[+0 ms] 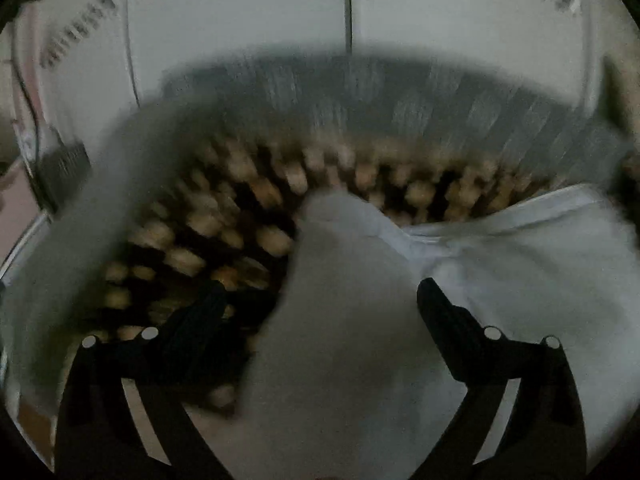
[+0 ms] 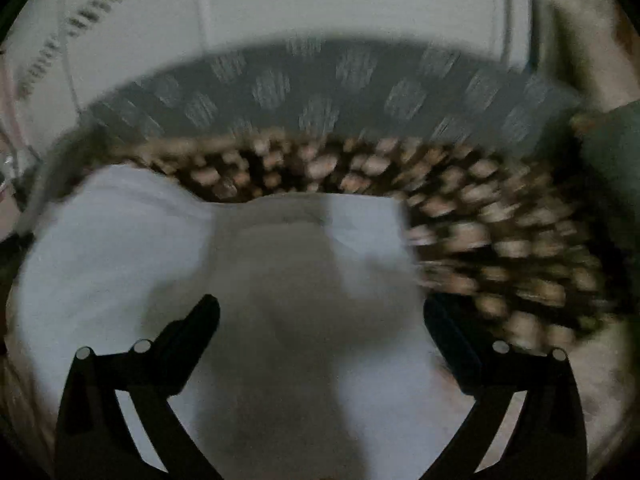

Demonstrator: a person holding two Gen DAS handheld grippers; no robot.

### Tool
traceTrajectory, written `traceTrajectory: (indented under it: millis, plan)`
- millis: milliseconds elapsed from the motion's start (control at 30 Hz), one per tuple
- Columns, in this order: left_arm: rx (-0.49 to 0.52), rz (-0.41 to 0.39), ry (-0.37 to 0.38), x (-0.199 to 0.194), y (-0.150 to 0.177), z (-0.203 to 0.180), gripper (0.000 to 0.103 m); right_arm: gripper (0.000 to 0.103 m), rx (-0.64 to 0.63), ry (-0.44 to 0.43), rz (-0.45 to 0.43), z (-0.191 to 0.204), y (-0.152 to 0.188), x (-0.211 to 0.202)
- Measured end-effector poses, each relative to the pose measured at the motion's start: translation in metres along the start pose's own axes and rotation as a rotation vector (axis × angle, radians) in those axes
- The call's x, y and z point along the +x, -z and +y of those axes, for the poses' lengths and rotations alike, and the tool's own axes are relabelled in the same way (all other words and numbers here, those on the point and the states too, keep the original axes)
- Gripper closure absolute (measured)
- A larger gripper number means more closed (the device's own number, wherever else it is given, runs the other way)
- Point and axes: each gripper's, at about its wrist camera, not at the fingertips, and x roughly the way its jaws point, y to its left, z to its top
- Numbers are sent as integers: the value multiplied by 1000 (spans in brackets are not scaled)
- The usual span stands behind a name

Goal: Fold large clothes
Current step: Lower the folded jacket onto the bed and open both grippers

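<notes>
A white garment (image 1: 500,280) lies on a dark cloth with tan spots (image 1: 224,220). In the left wrist view my left gripper (image 1: 320,296) is open, its black fingers (image 1: 440,312) spread wide over the garment's left edge. In the right wrist view the same white garment (image 2: 120,248) fills the lower middle, and my right gripper (image 2: 320,308) is open with its fingers (image 2: 196,328) spread over the garment's right part. Both views are blurred by motion. Neither gripper holds anything.
A grey cloth with pale dots (image 2: 320,92) lies beyond the spotted cloth (image 2: 500,240). White cabinet doors (image 1: 240,20) stand behind it. A cable (image 1: 24,92) hangs at the far left.
</notes>
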Motion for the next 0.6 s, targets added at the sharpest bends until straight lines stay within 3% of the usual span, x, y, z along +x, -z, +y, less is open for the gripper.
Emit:
traceTrajectory:
  millis: [100,133,200,300,433,533,600]
  plan:
    - [0,-108,69,-114,15,31,3,1,-12,-9,-61,-17,35,-91]
    - [-22,-134,70,-144,17,39,3,1,42,-10,-115,-26,51,-136]
    - [-111,-243,50,-221,26,62,3,1,111,-25,-172,-36,71,-180]
    - [-196,-320,33,-282,50,79,3,1,126,-39,-229,-30,85,-235]
    - [-253,-321,8,-307,67,89,3,1,33,-49,-358,-8,86,-264]
    - [-239,-265,28,-301,71,88,3,1,-59,-34,-311,8,87,-253]
    - [-192,-176,34,-280,74,76,3,1,-94,-23,-281,15,85,-243]
